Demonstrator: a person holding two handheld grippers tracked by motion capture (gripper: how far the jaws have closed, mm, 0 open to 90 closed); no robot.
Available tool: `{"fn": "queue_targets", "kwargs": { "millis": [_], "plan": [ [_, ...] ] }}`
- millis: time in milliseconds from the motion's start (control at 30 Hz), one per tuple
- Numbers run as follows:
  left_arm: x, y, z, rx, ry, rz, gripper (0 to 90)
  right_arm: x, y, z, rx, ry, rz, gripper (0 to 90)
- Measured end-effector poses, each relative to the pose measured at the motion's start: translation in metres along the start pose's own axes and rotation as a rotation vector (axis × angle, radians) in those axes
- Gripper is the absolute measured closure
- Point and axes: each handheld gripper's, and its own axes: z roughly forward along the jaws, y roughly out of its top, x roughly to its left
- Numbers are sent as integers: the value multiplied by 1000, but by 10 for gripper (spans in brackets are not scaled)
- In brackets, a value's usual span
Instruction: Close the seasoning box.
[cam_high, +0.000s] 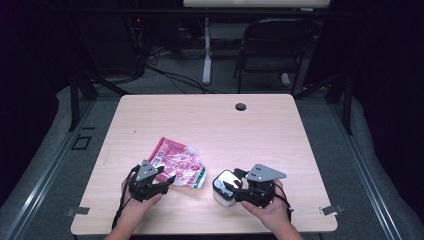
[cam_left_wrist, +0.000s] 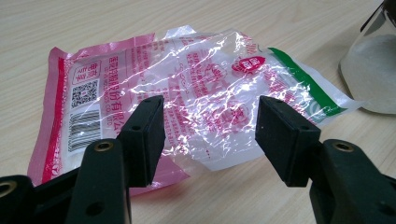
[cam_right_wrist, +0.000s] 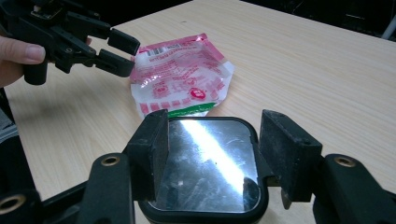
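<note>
Just ahead of the left hand-held gripper (cam_left_wrist: 210, 135), the crinkled plastic wrapper (cam_left_wrist: 187, 88) carries a QR code, a barcode and red Chinese print too small to read

My left gripper (cam_high: 167, 181) is matte black, with two thick, flat-faced rectangular jaws mounted on chunky black arms. Small brass-coloured screw fittings sit in those arms. A grey three-cornered plate (cam_high: 147, 170) tops it, and a black cable (cam_high: 120, 207) trails back from it. My right gripper (cam_high: 229, 182) has the same build, with a larger grey plate (cam_high: 264, 172) on top. My forearms are bare, with no sleeves showing.
</note>
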Motion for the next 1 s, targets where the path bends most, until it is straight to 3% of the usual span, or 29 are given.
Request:
{"fn": "queue_targets", "kwargs": {
  "millis": [1000],
  "plan": [
    [4,0,-1,2,8,-1,427,-42,-7,-14,11,-160,157,430]
  ]
}}
